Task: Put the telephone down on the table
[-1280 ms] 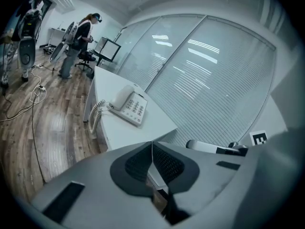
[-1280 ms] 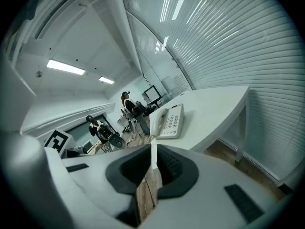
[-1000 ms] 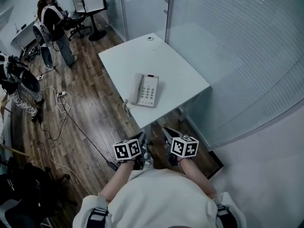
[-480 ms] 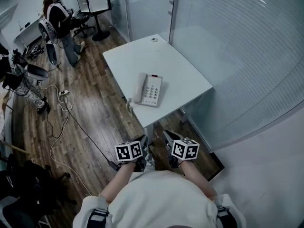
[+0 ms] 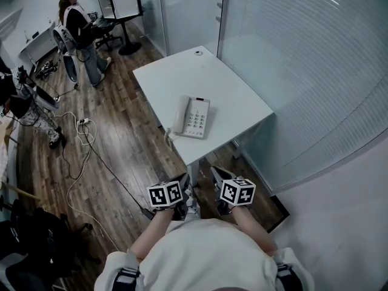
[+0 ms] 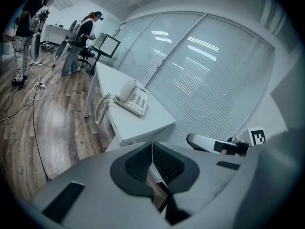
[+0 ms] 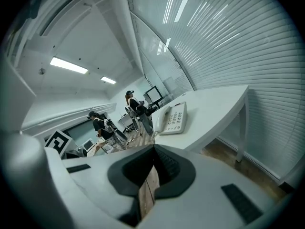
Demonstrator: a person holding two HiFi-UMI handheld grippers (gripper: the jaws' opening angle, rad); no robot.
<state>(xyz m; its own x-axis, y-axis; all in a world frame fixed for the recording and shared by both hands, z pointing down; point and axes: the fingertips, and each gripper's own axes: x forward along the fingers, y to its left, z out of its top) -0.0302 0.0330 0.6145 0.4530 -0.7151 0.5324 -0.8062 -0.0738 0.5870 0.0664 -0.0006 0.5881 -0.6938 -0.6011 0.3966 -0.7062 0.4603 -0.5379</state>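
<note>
A white telephone [image 5: 193, 116] with its handset on the cradle lies on the white table [image 5: 224, 90], near the table's front edge; its coiled cord hangs over the left side. It also shows in the left gripper view [image 6: 131, 97] and the right gripper view [image 7: 172, 118]. My left gripper [image 5: 183, 181] and right gripper [image 5: 214, 176] are held side by side close to my body, short of the table and above the floor. Both are shut with nothing between the jaws, which meet in both gripper views [image 6: 152, 149] [image 7: 153, 152].
A slatted glass wall [image 5: 303, 59] runs along the table's right side. Cables [image 5: 85, 150] trail over the wooden floor at left. A person [image 5: 82, 35] stands at a monitor stand [image 5: 121, 5] in the far left corner, with equipment [image 5: 30, 102] nearby.
The head view has shifted slightly, so the table and phone sit a bit further right and lower in frame. The people at the far left have moved. Both grippers stay in place.
</note>
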